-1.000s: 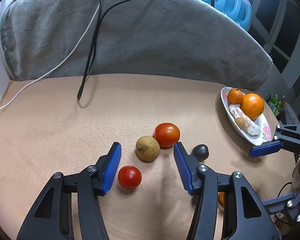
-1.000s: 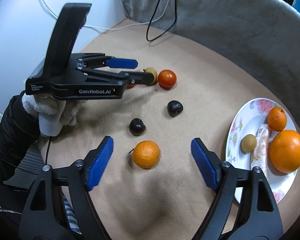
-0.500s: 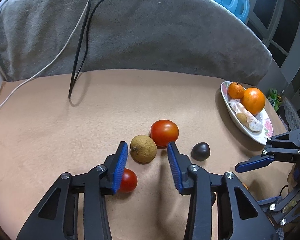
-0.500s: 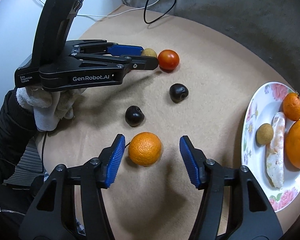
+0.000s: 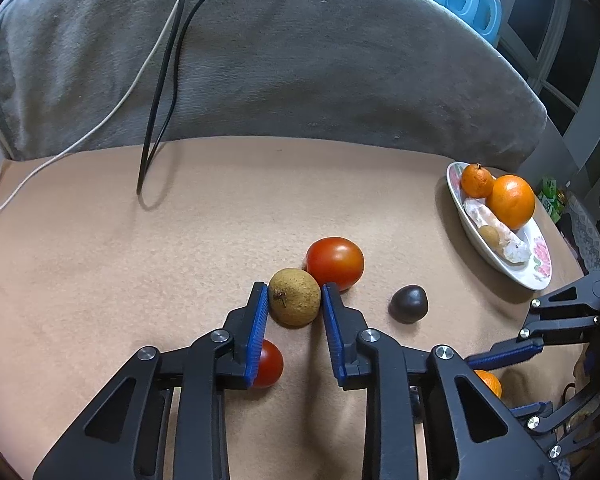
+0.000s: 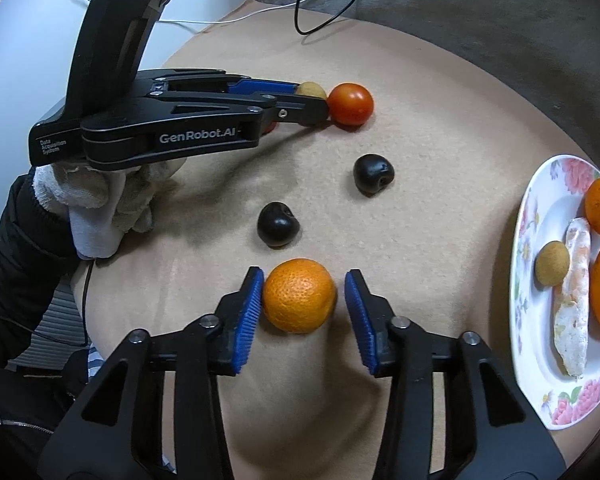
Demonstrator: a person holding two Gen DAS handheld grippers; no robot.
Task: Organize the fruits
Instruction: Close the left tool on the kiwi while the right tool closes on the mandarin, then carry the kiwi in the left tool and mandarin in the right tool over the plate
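The left hand-held gripper [image 5: 294, 300], black w/ blue ribbed pads, had just been closing and was clenched on the small round tan-brown rough-skinned fruit [image 5: 294, 302], both pads pressed against its sides while it sat on the beige felt-like tabletop [image 5: 180, 240]. A big red tomato [image 5: 335, 262] touched that fruit on its far right side; a smaller red tomato [image 5: 269, 364] lay near the camera, partly hidden behind the left pad. A dark, nearly black rounded fruit [image 5: 408, 303] sat to the right, apart from the tomatoes. The right hand-held gripper [image 6: 304, 304] had also just been closing, w/ the small orange mandarin [image 6: 300, 295] between its pads: left pad touching the peel, right pad w/ a gap, so not yet gripping. A second dark fruit [image 6: 278, 225] lay just beyond the mandarin. The white oval floral-rimmed plate [image 6: 534, 216] at the right edge of the tabletop held a large orange [image 5: 511, 201], a smaller mandarin [image 5: 476, 180], a peeled pale fruit piece [image 6: 574, 296] and another small tan fruit [image 6: 552, 263]. A white-gloved hand [image 6: 100, 204] in a black sleeve held the left tool. A grey blanket [image 5: 300, 72] w/ a black cable [image 5: 160, 92] and a white cable [image 5: 100, 128] draped over it lay behind.
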